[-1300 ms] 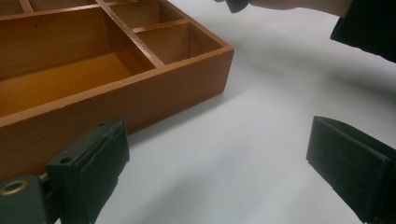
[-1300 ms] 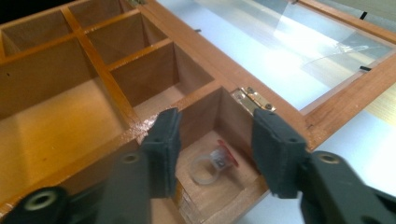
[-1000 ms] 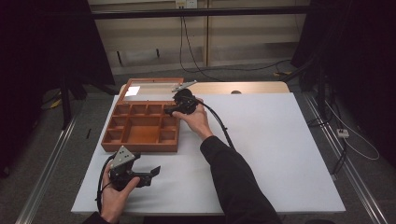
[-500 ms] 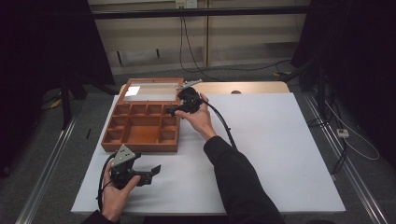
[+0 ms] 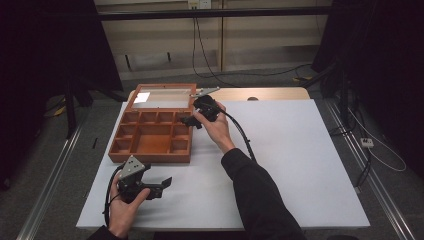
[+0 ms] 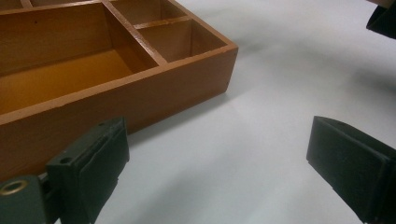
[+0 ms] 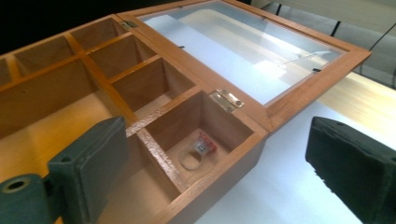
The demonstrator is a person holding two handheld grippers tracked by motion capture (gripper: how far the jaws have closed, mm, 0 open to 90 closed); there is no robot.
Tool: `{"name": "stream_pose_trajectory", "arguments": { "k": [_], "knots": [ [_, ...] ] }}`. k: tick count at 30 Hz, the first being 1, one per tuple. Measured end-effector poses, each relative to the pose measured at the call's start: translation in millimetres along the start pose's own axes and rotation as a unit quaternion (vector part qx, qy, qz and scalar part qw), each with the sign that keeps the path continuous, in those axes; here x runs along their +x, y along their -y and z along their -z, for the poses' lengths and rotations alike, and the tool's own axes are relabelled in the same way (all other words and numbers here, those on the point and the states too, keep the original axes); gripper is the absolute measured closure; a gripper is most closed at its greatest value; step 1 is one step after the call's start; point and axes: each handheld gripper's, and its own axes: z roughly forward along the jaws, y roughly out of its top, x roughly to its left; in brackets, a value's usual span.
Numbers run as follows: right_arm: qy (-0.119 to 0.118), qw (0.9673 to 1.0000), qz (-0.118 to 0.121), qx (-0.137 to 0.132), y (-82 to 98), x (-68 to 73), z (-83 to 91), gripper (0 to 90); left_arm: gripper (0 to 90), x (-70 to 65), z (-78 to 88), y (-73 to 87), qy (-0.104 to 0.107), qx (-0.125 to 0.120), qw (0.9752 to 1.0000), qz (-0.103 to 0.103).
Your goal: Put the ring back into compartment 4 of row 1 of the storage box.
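Right gripper view: right gripper (image 7: 212, 163) jaws just opened, empty, ring (image 7: 201, 148) in box (image 7: 219, 179) corner compartment; left gripper (image 6: 217, 175) released; risk: w/drawal clips hinged lid (image 7: 280, 105).

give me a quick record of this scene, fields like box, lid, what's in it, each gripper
box: wooden box with compartments, on the white table
lid: glass lid open, hinged back
contents: a ring in the corner compartment by the hinge
right gripper: right gripper at the box's far right corner, jaws just opened wide, nothing between them
left gripper: left gripper near the box's front, open, holding nothing
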Motion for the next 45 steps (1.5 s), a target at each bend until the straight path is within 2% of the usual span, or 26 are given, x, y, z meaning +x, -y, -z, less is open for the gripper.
{"name": "stream_pose_trajectory", "arguments": {
  "k": [2, 5, 7, 9, 16, 19, 22, 31, 37, 41, 45],
  "knots": [
    [0.003, 1.0000, 0.001, -0.002, 2.7, 1.1, 1.7, 6.0, 5.8, -0.6, 0.1, 0.2, 0.001, -0.003, 1.0000, 0.004],
    [0.004, 1.0000, 0.004, -0.002, 5.0, 2.9, 4.7, 6.1, 5.8, -0.3, 0.0, -0.1, 0.001, -0.001, 1.0000, 0.000],
    [0.008, 0.9999, -0.003, 0.007, 6.5, 3.5, 7.5, 7.2, 5.8, -0.8, -0.4, -0.2, 0.002, -0.001, 1.0000, -0.002],
    [0.007, 0.9999, -0.008, 0.011, 8.2, 3.7, 10.1, 8.0, 5.8, -0.9, -0.5, -0.4, 0.001, 0.000, 1.0000, -0.001],
    [0.003, 0.9998, -0.005, 0.016, 14.5, 2.2, 20.5, 7.2, 5.8, -1.1, -0.1, 0.0, 0.000, 0.000, 1.0000, 0.000],
    [0.010, 0.9999, -0.001, 0.011, 16.5, 0.9, 27.6, 8.2, 5.8, -1.0, -0.1, 0.0, 0.002, 0.001, 1.0000, 0.000],
    [0.021, 0.9995, -0.008, 0.023, 19.8, 0.9, 31.8, 8.3, 5.8, -1.0, -0.2, 0.1, 0.002, 0.001, 1.0000, 0.003],
    [0.017, 0.9998, 0.000, 0.010, 26.0, 3.1, 45.5, 8.0, 5.8, -0.6, -0.6, 0.1, -0.003, 0.000, 1.0000, 0.001],
    [0.014, 0.9999, -0.009, 0.002, 33.6, 4.6, 55.3, 9.9, 5.8, -0.3, -0.8, 0.4, -0.002, 0.002, 1.0000, 0.003],
    [0.024, 0.9997, -0.006, -0.004, 38.6, 3.3, 65.0, 9.9, 5.8, 0.0, -0.3, 0.5, -0.003, 0.000, 1.0000, 0.005],
    [0.048, 0.9988, -0.003, -0.009, 41.9, 1.6, 79.5, 9.9, 5.8, -0.3, -0.4, 0.3, -0.004, 0.000, 1.0000, 0.003]
  ]
}}
